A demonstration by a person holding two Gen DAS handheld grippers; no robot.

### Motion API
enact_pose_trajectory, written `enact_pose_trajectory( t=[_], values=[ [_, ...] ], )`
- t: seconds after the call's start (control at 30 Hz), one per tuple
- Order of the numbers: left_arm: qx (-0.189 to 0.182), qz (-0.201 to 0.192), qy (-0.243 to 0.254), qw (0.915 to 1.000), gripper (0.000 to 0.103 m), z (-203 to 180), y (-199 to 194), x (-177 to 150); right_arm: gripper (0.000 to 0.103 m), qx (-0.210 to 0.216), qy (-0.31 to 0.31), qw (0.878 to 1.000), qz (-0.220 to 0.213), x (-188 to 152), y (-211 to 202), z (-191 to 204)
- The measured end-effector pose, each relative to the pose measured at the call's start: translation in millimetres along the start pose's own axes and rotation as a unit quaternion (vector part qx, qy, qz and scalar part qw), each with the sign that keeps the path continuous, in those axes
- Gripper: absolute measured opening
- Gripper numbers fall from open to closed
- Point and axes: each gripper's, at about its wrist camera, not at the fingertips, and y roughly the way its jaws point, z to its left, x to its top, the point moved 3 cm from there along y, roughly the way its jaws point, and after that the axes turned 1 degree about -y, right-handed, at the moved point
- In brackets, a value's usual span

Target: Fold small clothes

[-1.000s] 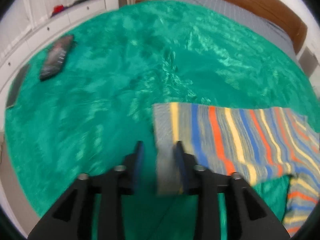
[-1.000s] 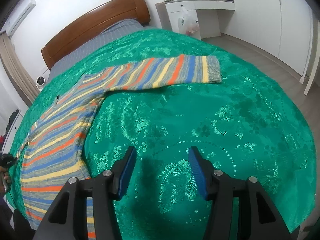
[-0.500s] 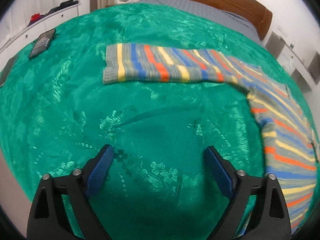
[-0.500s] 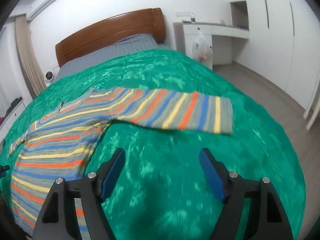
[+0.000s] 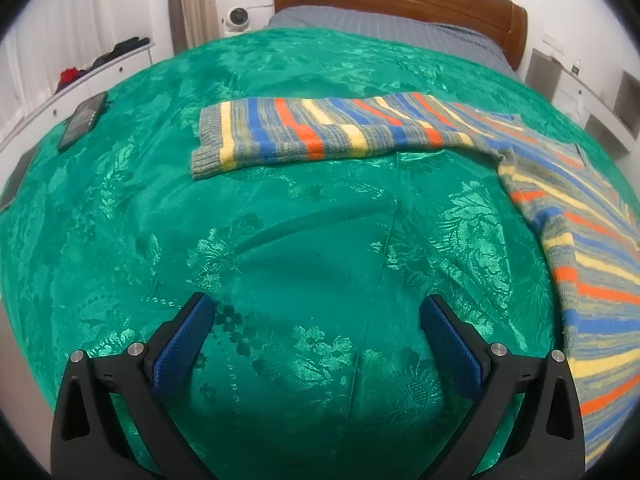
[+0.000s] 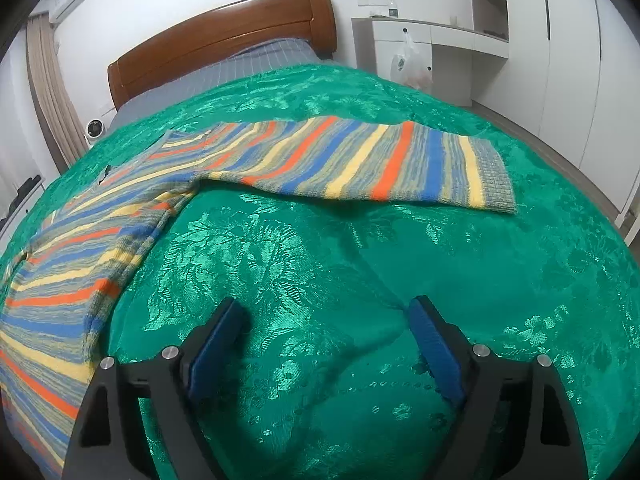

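A striped knit sweater [image 5: 580, 240] in grey, blue, orange and yellow lies flat on the green bedspread [image 5: 312, 248]. In the left wrist view one sleeve [image 5: 320, 132] stretches left, its cuff beyond my left gripper [image 5: 316, 316], which is open and empty over bare bedspread. In the right wrist view the sweater's body [image 6: 72, 264] lies at the left and the other sleeve [image 6: 380, 164] stretches right. My right gripper [image 6: 324, 316] is open and empty, short of that sleeve.
A dark phone [image 5: 82, 120] lies on the bedspread at the far left. The wooden headboard [image 5: 400, 0] and grey sheet are at the back. White cabinets [image 6: 560, 60] and a hanging plastic bag [image 6: 412, 68] stand right of the bed.
My left gripper let go of the left sleeve cuff, opened wide and pulled back. My right gripper opened wider and the view shifted so the right sleeve lies closer ahead.
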Motion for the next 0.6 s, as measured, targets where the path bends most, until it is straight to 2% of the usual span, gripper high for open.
enact_pose_trajectory(
  t=[0.2,0.6],
  values=[
    [0.002,-0.002,-0.002,1.0000,0.103,-1.5,-2.7,-3.5,0.092,-0.007,-0.018,1.000,-0.006,-3.3,3.5,8.3],
    [0.010,0.001,-0.001,1.0000,0.103,-4.7,-2.2,-5.4,0.093,-0.008,-0.020,1.000,-0.013,-5.0,4.0,9.1]
  ],
)
